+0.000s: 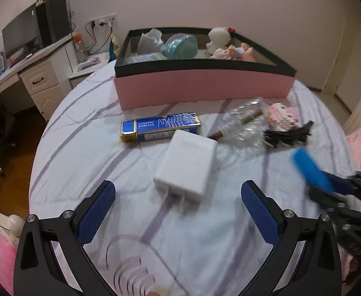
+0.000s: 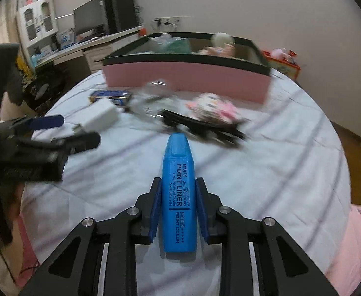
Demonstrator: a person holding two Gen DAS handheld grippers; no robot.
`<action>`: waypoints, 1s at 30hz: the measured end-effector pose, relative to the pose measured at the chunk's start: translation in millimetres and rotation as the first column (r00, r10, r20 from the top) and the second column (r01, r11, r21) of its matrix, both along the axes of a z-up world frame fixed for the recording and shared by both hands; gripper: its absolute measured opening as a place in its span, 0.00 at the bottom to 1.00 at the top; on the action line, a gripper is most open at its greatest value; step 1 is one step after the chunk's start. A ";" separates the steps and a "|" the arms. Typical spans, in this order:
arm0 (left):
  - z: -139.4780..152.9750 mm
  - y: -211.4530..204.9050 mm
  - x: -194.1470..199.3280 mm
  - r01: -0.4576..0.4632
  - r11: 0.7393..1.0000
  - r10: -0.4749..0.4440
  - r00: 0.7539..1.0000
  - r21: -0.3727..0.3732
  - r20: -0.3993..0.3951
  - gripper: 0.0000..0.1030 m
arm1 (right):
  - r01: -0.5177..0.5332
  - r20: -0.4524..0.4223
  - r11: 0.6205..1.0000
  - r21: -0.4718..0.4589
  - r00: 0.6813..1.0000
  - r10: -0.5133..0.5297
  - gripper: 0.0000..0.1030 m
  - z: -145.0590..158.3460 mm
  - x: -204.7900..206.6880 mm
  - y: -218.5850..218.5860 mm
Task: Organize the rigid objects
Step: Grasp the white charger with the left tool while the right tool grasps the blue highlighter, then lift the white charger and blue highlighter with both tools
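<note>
**A:** What surface is everything on?

**B:** A bed covered by a pale lilac sheet with thin grey stripes [image 1: 86, 128], wrinkled in places. At its far side stands a long pink storage box with a black rim [image 1: 202, 88], holding a teal bowl-like item and soft toys. Behind it is a plain pale wall; to the left, a white desk with drawers [image 1: 41, 86] carries a dark monitor and a black speaker.

**A:** And the grippers?

**B:** The left gripper [image 1: 178, 209] hangs spread wide over the sheet, gripping nothing. Just beyond its blue fingertips lies a white plug-in charger block [image 1: 186, 165], prongs toward the camera. The right gripper [image 2: 178, 206] is clamped on a bright blue highlighter pen [image 2: 178, 192] printed "POINT LINER", its cap pointing forward above the sheet.

**A:** Anything else on the bed?

**B:** A blue and gold flat packet [image 1: 160, 127] touching the charger's far end, crumpled clear plastic wrapping [image 1: 247, 120], a pink patterned item and a bundle of black strips [image 1: 287, 134].
</note>
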State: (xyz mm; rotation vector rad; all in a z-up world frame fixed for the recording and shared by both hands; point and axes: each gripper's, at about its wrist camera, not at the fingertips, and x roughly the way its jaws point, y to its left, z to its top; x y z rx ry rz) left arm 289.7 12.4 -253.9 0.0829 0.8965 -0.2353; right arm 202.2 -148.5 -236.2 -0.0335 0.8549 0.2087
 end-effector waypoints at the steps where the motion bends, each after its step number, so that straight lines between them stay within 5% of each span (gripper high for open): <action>1: -2.9 -0.5 5.6 -0.019 1.000 0.019 1.000 0.014 -0.010 1.00 | 0.005 0.000 1.000 0.008 1.000 -0.005 0.26 -0.6 0.3 -4.1; 6: -8.2 -5.8 13.4 -0.041 0.998 0.041 0.999 0.044 -0.002 0.94 | 0.015 0.023 1.000 -0.002 1.000 -0.015 0.26 -0.7 9.4 -5.2; 8: -6.1 -6.9 11.9 -0.032 0.999 0.032 0.999 0.025 0.019 0.74 | 0.021 0.032 1.000 -0.007 0.999 -0.020 0.26 -0.9 12.9 -3.8; 9: -4.3 -6.1 9.9 -0.027 1.000 0.027 0.999 0.003 0.031 0.49 | 0.021 0.035 1.000 -0.008 0.999 -0.020 0.26 -1.1 13.9 -3.2; 10: -2.9 -5.4 8.4 -0.022 0.999 0.022 0.999 -0.025 0.035 0.42 | 0.020 0.037 1.000 -0.010 0.999 -0.020 0.26 -1.2 14.8 -2.8; 23: 4.8 -13.5 -29.9 -0.012 0.999 0.015 0.997 -0.040 0.077 0.39 | 0.002 0.058 0.998 0.067 0.998 -0.006 0.26 1.6 10.1 -11.6; 30: 40.5 -19.8 -61.2 0.001 0.998 0.010 0.983 -0.058 0.184 0.39 | -0.011 0.180 0.994 0.106 0.984 -0.009 0.26 38.2 -14.0 -8.2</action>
